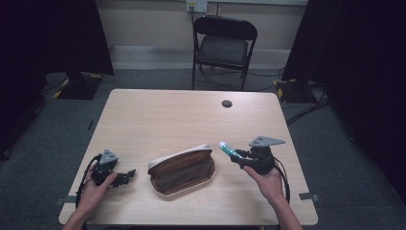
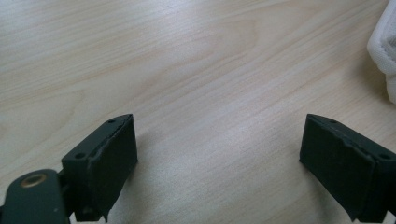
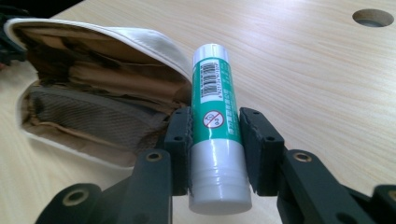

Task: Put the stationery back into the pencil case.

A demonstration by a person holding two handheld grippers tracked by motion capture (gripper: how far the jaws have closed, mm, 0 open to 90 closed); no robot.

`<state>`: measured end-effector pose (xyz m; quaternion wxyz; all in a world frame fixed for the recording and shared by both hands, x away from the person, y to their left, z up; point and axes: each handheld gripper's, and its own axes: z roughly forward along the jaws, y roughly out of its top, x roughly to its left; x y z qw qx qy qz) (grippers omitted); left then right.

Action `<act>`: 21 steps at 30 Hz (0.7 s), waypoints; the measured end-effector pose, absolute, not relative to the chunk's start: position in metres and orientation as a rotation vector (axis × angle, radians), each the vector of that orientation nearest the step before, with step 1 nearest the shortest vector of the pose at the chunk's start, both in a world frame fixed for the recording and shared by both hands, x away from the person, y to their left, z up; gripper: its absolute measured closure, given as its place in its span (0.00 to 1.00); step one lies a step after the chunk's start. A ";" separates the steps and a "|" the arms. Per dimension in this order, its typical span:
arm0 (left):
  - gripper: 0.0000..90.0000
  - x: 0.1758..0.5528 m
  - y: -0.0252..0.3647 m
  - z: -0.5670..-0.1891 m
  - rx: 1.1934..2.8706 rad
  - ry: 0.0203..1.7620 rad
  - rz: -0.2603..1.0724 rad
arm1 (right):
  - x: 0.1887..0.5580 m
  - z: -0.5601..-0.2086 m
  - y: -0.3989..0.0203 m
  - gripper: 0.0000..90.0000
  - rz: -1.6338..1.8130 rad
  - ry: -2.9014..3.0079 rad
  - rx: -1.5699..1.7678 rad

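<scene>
Near the table's (image 1: 143, 115) right edge, keep the right gripper (image 1: 235, 155) clamped on the glue stick (image 3: 215, 121) w/ tip aimed at the open pouch (image 1: 182, 170) (left gripper (image 2: 219, 154) gapes wide, empty).

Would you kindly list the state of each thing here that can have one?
pencil case: unzipped, lying open on the table.
glue stick: capped, clamped in the right gripper.
right gripper: jaws shut on the glue stick.
left gripper: jaws open, nothing between them.
folding chair: unfolded, unoccupied.
</scene>
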<state>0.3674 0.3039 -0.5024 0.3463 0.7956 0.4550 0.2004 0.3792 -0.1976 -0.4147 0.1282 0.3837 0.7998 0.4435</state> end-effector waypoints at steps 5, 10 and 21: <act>0.12 0.367 0.304 -0.502 2.063 1.183 0.521 | 0.362 -0.416 -0.206 0.73 1.289 2.363 1.068; 0.08 0.368 0.302 -0.503 2.073 1.182 0.514 | 0.354 -0.420 -0.207 0.73 1.273 2.390 1.047; 0.07 0.368 0.301 -0.503 2.073 1.184 0.514 | 0.340 -0.420 -0.183 0.73 1.301 2.461 0.954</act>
